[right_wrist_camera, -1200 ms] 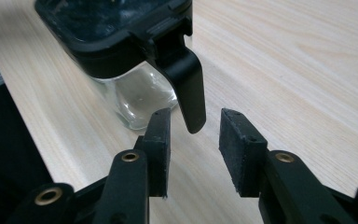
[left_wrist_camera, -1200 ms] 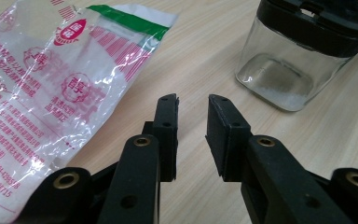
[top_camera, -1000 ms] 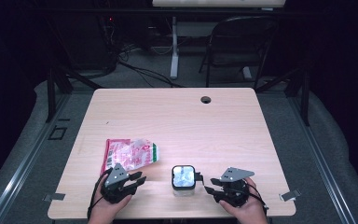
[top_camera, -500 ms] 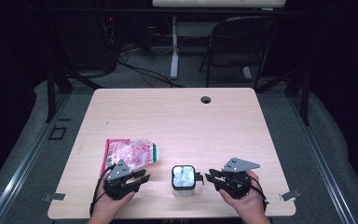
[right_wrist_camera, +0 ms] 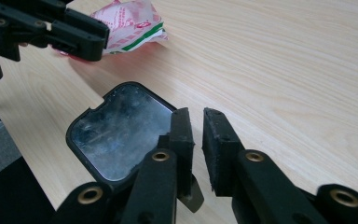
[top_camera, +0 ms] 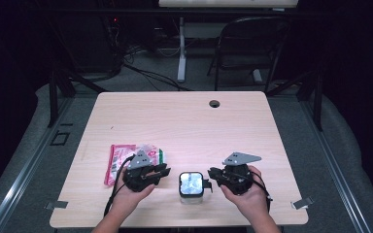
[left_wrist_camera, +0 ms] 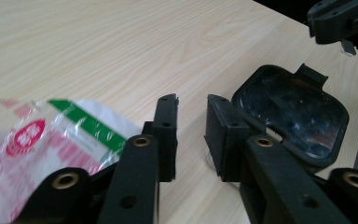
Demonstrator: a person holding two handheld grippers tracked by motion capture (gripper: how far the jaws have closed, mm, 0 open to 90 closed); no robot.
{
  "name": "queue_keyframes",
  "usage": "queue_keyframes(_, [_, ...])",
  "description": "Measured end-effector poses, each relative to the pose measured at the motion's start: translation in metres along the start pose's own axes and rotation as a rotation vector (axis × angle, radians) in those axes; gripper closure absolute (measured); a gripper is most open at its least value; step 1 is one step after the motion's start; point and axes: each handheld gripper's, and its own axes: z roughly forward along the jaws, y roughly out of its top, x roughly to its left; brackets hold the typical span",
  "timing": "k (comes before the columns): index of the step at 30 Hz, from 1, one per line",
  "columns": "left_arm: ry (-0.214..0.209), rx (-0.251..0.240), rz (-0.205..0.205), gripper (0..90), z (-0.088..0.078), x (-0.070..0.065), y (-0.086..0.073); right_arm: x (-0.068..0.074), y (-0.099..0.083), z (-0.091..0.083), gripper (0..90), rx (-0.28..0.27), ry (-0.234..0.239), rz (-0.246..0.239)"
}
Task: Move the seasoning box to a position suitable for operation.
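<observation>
Near the front edge of the table point(top_camera: 184, 121), between both hands, a small clear container point(top_camera: 191, 186) with a black-rimmed lid, shut – contents blurred behind the cloudy lid, impossible to tell. Just left of it, the left gripper point(left_wrist_camera: 191, 128), jaws narrow after closing further, nothing between the pads. Under and behind that gripper, a red-and-white plastic packet point(top_camera: 126, 158) with a green stripe, flat on the wood. On the container's right, the right gripper point(right_wrist_camera: 196, 135) – jaws drawn nearly together, just closing, gripping nothing, hovering beside the lid.
</observation>
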Motion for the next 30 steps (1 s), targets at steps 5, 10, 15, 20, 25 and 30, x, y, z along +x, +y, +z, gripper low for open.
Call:
queue_keyframes(5, [-0.024, 0.013, 0.017, 82.3, 0.002, -0.007, -0.002, 0.006, -0.004, 0.005, 86.7, 0.023, 0.006, 0.0])
queue_keyframes(10, [-0.07, 0.054, 0.027, 89.0, 0.006, -0.013, -0.011, 0.007, -0.01, 0.004, 88.9, 0.015, 0.024, 0.031])
queue_keyframes(15, [-0.082, 0.08, 0.029, 89.8, 0.003, -0.02, -0.016, 0.008, -0.013, 0.004, 88.9, 0.017, 0.03, 0.026])
queue_keyframes(20, [-0.128, 0.101, 0.042, 89.9, 0.005, -0.026, -0.022, 0.009, -0.017, 0.004, 88.8, 0.003, 0.033, 0.034])
queue_keyframes(25, [-0.14, 0.123, 0.064, 89.9, 0.006, -0.032, -0.026, 0.006, -0.019, 0.006, 89.1, 0.007, 0.032, 0.047])
queue_keyframes(30, [-0.154, 0.142, 0.076, 89.9, 0.01, -0.035, -0.03, 0.007, -0.02, 0.006, 89.3, 0.007, 0.027, 0.044])
